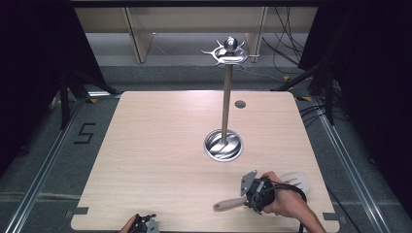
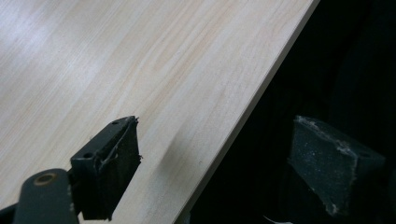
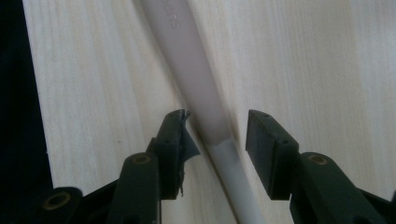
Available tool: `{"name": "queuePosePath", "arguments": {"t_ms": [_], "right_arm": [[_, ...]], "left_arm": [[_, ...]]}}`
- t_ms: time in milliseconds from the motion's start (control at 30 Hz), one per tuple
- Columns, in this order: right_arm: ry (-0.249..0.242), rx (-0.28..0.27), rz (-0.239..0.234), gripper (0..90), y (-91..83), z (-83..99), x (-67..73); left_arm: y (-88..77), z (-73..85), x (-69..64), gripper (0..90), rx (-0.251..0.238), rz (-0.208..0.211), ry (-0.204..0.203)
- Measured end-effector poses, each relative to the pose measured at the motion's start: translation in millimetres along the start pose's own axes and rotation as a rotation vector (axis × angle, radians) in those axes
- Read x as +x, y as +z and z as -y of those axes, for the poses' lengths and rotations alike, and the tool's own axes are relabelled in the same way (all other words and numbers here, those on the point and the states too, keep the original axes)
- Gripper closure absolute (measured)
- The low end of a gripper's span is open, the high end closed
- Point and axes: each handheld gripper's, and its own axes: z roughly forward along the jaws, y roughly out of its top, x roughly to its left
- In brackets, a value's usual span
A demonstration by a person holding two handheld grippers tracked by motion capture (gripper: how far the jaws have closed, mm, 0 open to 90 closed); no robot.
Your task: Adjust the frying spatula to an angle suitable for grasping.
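Pale wooden worktop point(image 1: 160, 160) carries a tall steel hook stand point(image 1: 226, 104). Right hand-held gripper point(image 3: 215, 135) straddles a white spatula with beige handle point(image 3: 201, 88), jaws spread. Left hand-held gripper point(image 2: 210, 158) hangs spread over the near edge.

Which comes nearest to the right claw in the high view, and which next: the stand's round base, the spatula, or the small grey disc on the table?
1. Spatula: lying between the right claw's jaws, near the table's front right.
2. Stand's round base: mid-table, ahead of the claw.
3. Small grey disc: near the far edge.
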Motion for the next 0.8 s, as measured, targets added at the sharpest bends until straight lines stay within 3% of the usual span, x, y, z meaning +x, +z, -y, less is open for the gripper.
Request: {"name": "queuePosePath", "arguments": {"t_ms": [67, 133, 167, 200, 333, 367, 400, 467, 500, 533, 567, 600, 667, 700, 800], "right_arm": [[-0.028, 0.0, -0.007, 59.9, 1.4, -0.9, -1.8], [-0.019, 0.014, -0.007, 60.6, 1.8, -0.7, -3.1], [0.017, 0.016, -0.003, 61.1, 2.6, -0.8, -1.2], [-0.043, 0.017, -0.011, 61.9, 3.1, -1.0, -5.3], [0.002, 0.039, -0.016, 63.1, 5.4, -1.5, -4.2], [-0.055, 0.028, -0.028, 63.0, 6.7, -2.5, -7.3], [-0.059, 0.048, -0.038, 63.3, 6.0, -2.4, -7.8], [-0.025, 0.061, -0.024, 65.4, 6.8, -4.3, -5.6], [-0.031, 0.051, -0.053, 66.3, 7.1, -5.5, -7.2], [-0.031, 0.051, -0.053, 66.3, 7.1, -5.5, -7.2], [0.013, 0.078, -0.057, 66.6, 6.5, -6.5, -5.7], [0.013, 0.078, -0.057, 66.6, 6.5, -6.5, -5.7], [-0.071, 0.075, -0.071, 66.6, 7.2, -7.4, -12.9], [-0.076, 0.098, -0.077, 66.9, 7.9, -9.7, -13.3], [-0.086, 0.09, -0.1, 67.4, 8.7, -10.9, -14.7]], "left_arm": [[0.4, 0.0, 0.1, 15.5, 0.001, 0.0, 0.0], [0.5, 0.0, 0.0, 15.5, 0.002, 0.001, 0.001], [0.2, -0.2, -0.3, 15.5, 0.003, -0.009, 0.005], [0.1, -0.1, -0.4, 15.5, -0.003, 0.001, -0.002], [0.3, -0.1, -0.1, 15.5, 0.001, 0.001, 0.001], [0.3, -0.1, -0.3, 15.5, 0.0, -0.005, 0.002], [0.3, -0.1, 0.0, 15.5, 0.002, 0.0, 0.001], [0.7, -0.1, 0.2, 15.6, 0.004, 0.002, 0.002], [0.6, -0.2, -0.5, 15.5, 0.001, -0.007, 0.001], [0.6, -0.2, -0.5, 15.5, 0.001, -0.007, 0.001], [1.1, -0.1, -0.5, 15.5, 0.003, -0.012, 0.003], [1.1, 0.0, -0.3, 15.5, 0.004, -0.011, 0.004], [0.0, 0.0, -0.2, 15.5, 0.002, -0.001, 0.002], [0.1, 0.0, -0.4, 15.5, -0.002, 0.003, -0.002], [0.2, 0.1, -0.3, 15.5, 0.002, 0.001, 0.001]]}}
